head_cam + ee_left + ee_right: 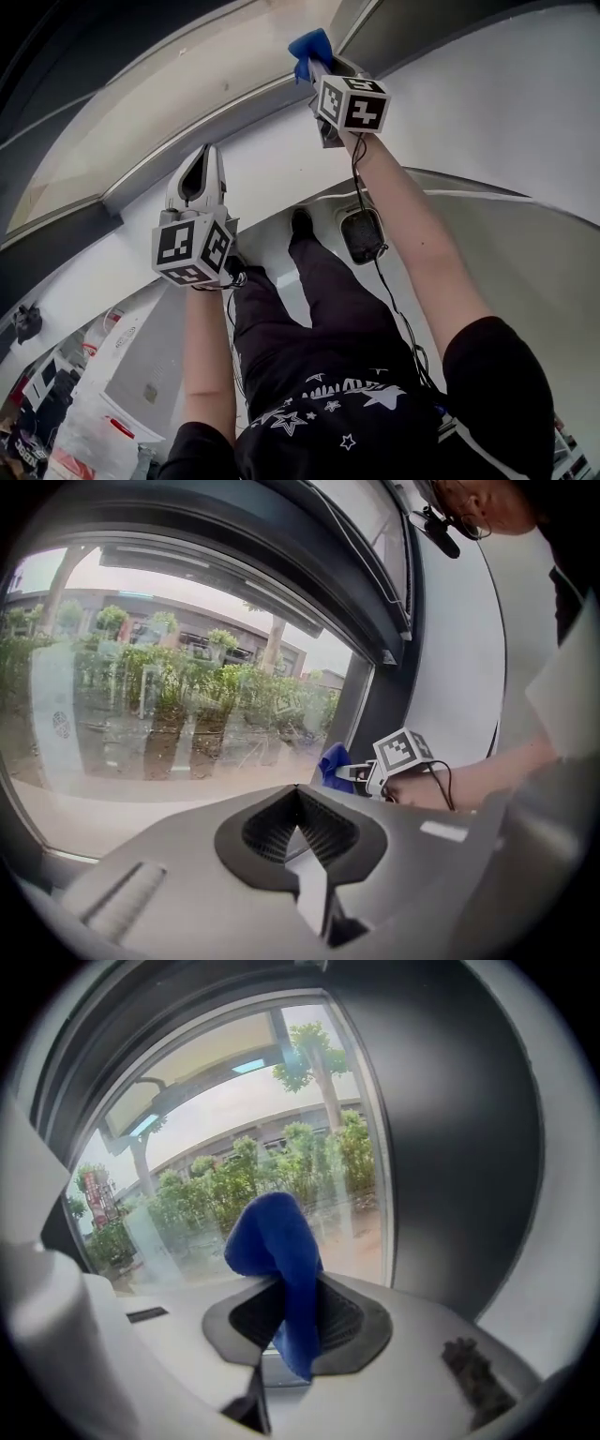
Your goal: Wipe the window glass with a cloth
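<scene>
The window glass [178, 89] fills the upper left of the head view, set in a dark frame [422, 28]. My right gripper [315, 64] is raised at the pane's right edge next to that frame, shut on a blue cloth [309, 45]. In the right gripper view the blue cloth [277, 1241] bulges out of the closed jaws of the right gripper [291, 1288] just in front of the glass [234, 1147]. My left gripper [200, 159] sits lower, below the sill, with its jaws shut and nothing in them. From the left gripper [298, 797] the cloth [333, 761] shows at the glass's right edge.
A white wall [506, 103] runs right of the dark frame. Below are the person's dark-trousered legs [319, 300], a black device [361, 234] on the floor with a cable [394, 300] running to the right gripper, and white boxes [103, 394] at lower left.
</scene>
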